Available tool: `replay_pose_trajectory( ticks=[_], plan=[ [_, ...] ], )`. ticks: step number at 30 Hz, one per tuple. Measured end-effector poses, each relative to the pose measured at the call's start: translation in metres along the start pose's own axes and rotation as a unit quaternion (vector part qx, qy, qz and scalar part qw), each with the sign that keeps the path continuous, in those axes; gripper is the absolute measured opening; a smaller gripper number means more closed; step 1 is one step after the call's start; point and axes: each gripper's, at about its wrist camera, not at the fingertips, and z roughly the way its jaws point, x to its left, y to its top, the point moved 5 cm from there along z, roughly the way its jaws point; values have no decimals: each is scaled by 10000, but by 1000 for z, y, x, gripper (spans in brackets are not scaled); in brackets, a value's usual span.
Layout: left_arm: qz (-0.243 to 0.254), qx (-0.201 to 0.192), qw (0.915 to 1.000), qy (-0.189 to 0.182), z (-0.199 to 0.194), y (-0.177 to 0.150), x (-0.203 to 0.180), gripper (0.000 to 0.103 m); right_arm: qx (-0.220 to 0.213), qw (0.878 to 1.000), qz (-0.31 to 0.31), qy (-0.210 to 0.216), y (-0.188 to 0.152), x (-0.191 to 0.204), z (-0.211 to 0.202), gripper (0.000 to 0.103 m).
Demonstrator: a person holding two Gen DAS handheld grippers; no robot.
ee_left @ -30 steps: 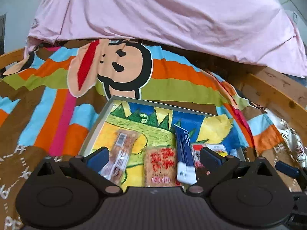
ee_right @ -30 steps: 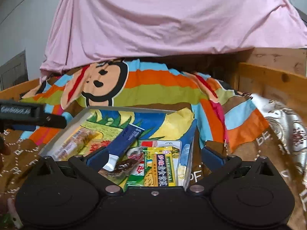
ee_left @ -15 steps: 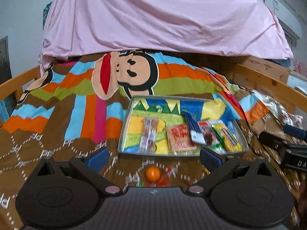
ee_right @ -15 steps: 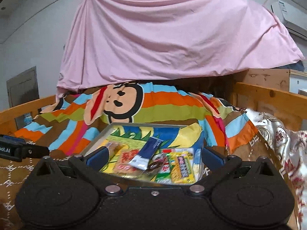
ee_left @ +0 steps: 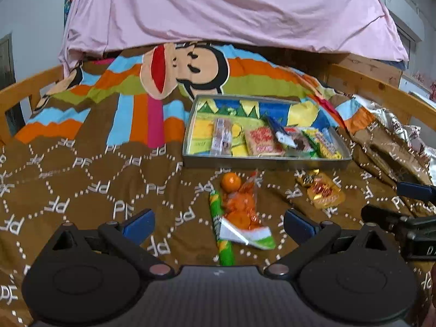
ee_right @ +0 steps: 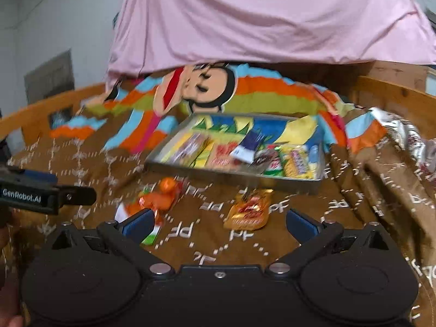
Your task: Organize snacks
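I am holding both tongs above the bed, and neither is carrying anything: my left tongs are standing wide apart, and my right tongs are standing wide apart too, with only blanket and loose snacks showing between the blue tips.

Most of the sorting looks done. The metal tray is sitting on the brown patterned blanket, beyond the loose snacks, and it is already holding a row of packets lying side by side: a clear-wrapped bar at its left, a red-and-white cracker pack, a blue tube lying across its neighbours, and some green and yellow packets toward the right end.

What I am judging to be left lies on the blanket just in front of the tray. The orange candy bag is sitting right between my left tips, with a green stick packet touching its left edge. The bag's long axis is running roughly away from me toward the tray, its white-and-green printed end nearest me, and one round orange piece at the far end. The green stick is running nearly parallel to it. The golden wrapped snack is lying apart to the right, near the tray's front wall, its long axis also pointing roughly toward the tray in my right view, which is blurred.

So I am reckoning two or three items are waiting to go in.
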Motion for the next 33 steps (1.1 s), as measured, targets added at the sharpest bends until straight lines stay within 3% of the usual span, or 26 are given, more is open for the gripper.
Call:
replay_pose_trajectory(
  ticks=[10, 22, 33],
  plan=[
    [-7, 279, 9996, 25, 14, -19, 9, 103, 614, 9980, -144, -84, -14, 4, 22, 102],
    [16, 407, 9991, 78, 16, -22, 9, 103, 797, 9964, -254, -104, -18, 5, 27, 102],
    [-25, 465, 9988, 180, 19, -23, 13, 103, 880, 9951, -422, 177, -21, 19, 31, 102]
  ],
)
